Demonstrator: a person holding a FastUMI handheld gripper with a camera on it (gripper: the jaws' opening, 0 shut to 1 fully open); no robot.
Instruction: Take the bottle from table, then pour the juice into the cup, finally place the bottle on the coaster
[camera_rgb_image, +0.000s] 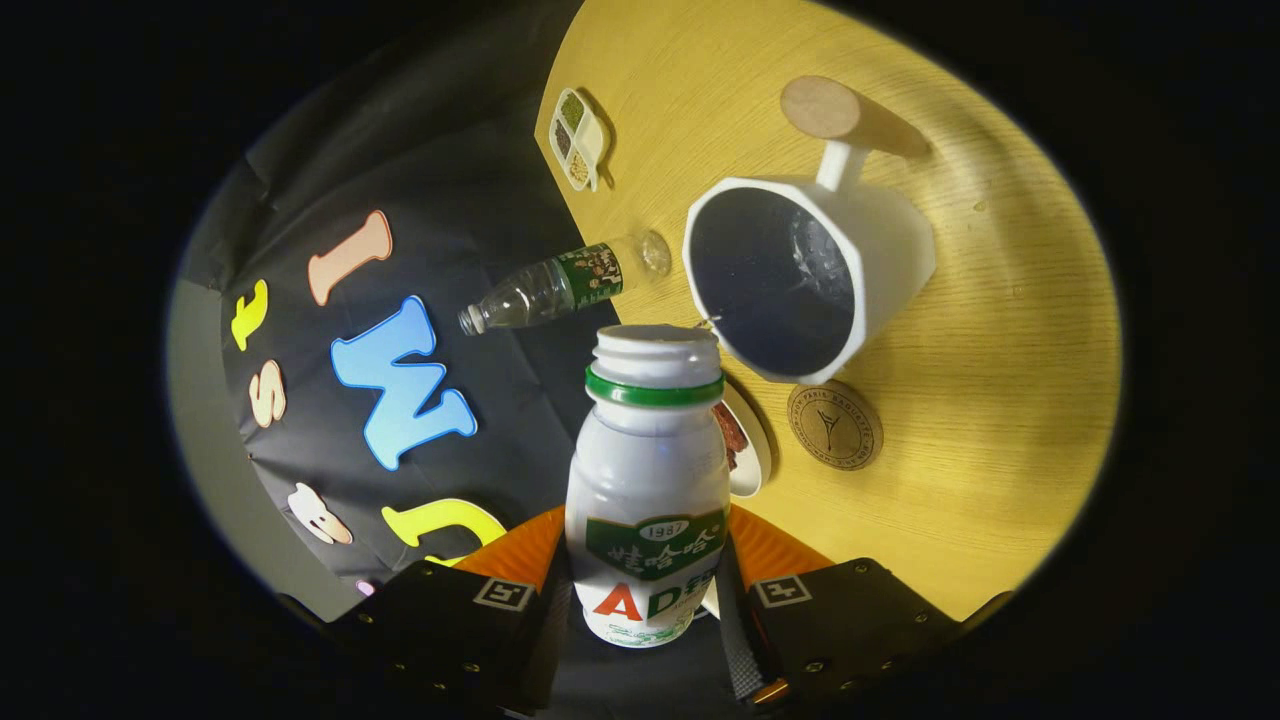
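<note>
Gripper view has your gripper (648, 600) clamped on the bottle (648, 490), one finger pressing each side of its lower body, so the bottle sits between the fingers with its open mouth pointing ahead. The whole scene is rolled over, which I read as the pour under way: the bottle's mouth lies just beside the near rim of the cup (810, 275), and the cup's dark inside faces you. No stream of juice is visible, and you cannot tell from here how much is in the cup.

To do this step well, bring the mouth over the cup's opening rather than over its rim; right now it looks close to the edge, so a dribble could run down the outside onto the table (1000, 400). Tilt slowly, keep the squeeze even, and do not press harder, since a thin plastic bottle will likely give under the fingers. Hold the neck off the rim so the cup is not nudged by its handle side.

The coaster (835, 425) lies on the table just beside the cup's base, near a small dish (745, 440) partly hidden behind the bottle. When you right the bottle, do it before moving sideways. A clear bottle (560, 285) and a seasoning tray (580, 140) stand farther off, near the table's edge.
</note>
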